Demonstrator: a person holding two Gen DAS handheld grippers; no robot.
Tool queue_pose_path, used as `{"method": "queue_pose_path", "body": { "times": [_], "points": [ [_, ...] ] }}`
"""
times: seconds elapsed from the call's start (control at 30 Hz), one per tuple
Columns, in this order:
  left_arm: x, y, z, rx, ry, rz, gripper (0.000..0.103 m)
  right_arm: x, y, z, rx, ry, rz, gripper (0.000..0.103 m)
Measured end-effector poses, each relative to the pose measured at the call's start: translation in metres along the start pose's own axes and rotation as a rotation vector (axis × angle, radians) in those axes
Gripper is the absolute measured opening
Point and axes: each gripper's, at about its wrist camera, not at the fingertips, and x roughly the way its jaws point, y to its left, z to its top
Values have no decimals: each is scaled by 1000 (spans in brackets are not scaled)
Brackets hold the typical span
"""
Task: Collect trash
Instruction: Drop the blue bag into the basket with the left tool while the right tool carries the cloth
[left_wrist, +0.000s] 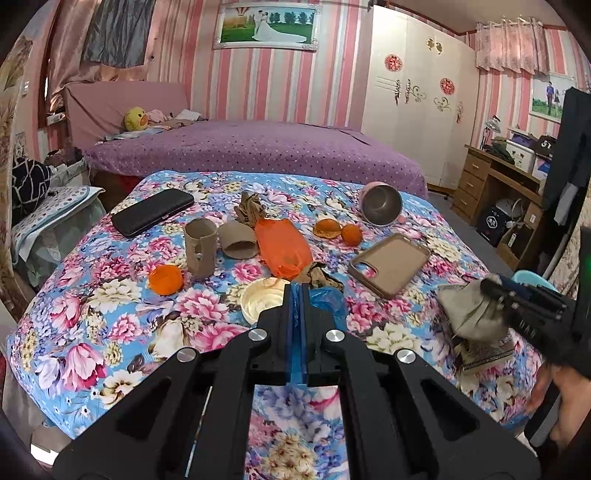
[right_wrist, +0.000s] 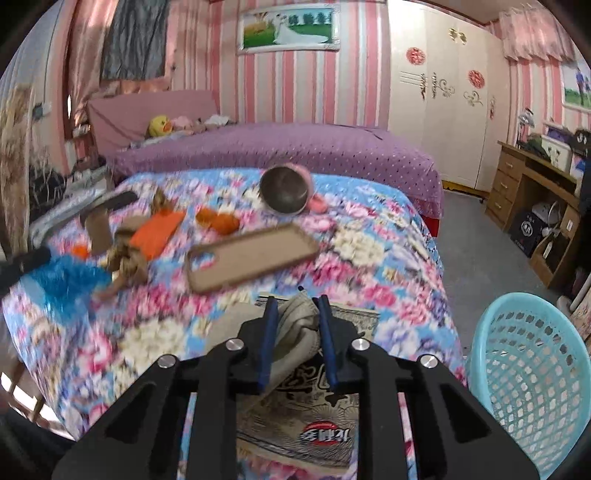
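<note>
On the flowered cloth (left_wrist: 110, 302) lie trash pieces: two cardboard tubes (left_wrist: 201, 247), an orange plastic bag (left_wrist: 280, 245), orange peels (left_wrist: 327, 228) and brown crumpled paper (left_wrist: 251, 210). My left gripper (left_wrist: 297, 286) is shut on a blue plastic bag (left_wrist: 328, 300), above a white lid (left_wrist: 260, 299). At the table's right edge my right gripper (right_wrist: 297, 306) is shut on a crumpled grey-beige wad (right_wrist: 295, 325), which is lifted a little over a printed flat wrapper (right_wrist: 314, 424). The left wrist view also shows that right gripper (left_wrist: 495, 291) holding the wad (left_wrist: 467, 314).
A turquoise mesh basket (right_wrist: 528, 369) stands on the floor right of the table. A tan phone case (left_wrist: 389, 264), a black case (left_wrist: 151, 212), a tipped metal cup (left_wrist: 380, 203) and an orange (left_wrist: 166, 278) lie on the cloth. Behind is a purple bed (left_wrist: 258, 147).
</note>
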Motion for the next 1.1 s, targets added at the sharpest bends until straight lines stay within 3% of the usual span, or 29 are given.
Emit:
{"method": "queue_pose_path", "body": {
  "times": [0.2, 0.57, 0.83, 1.1],
  "points": [
    [3, 1, 3, -5, -4, 7, 1, 5, -22, 25, 73, -52, 29, 22],
    [16, -15, 13, 11, 9, -9, 1, -7, -62, 35, 113, -129, -59, 22],
    [12, -65, 28, 50, -21, -82, 1, -39, -122, 25, 116, -154, -199, 23],
    [14, -143, 44, 99, -47, -200, 1, -72, -199, 2, 186, -150, -319, 23]
  ]
}}
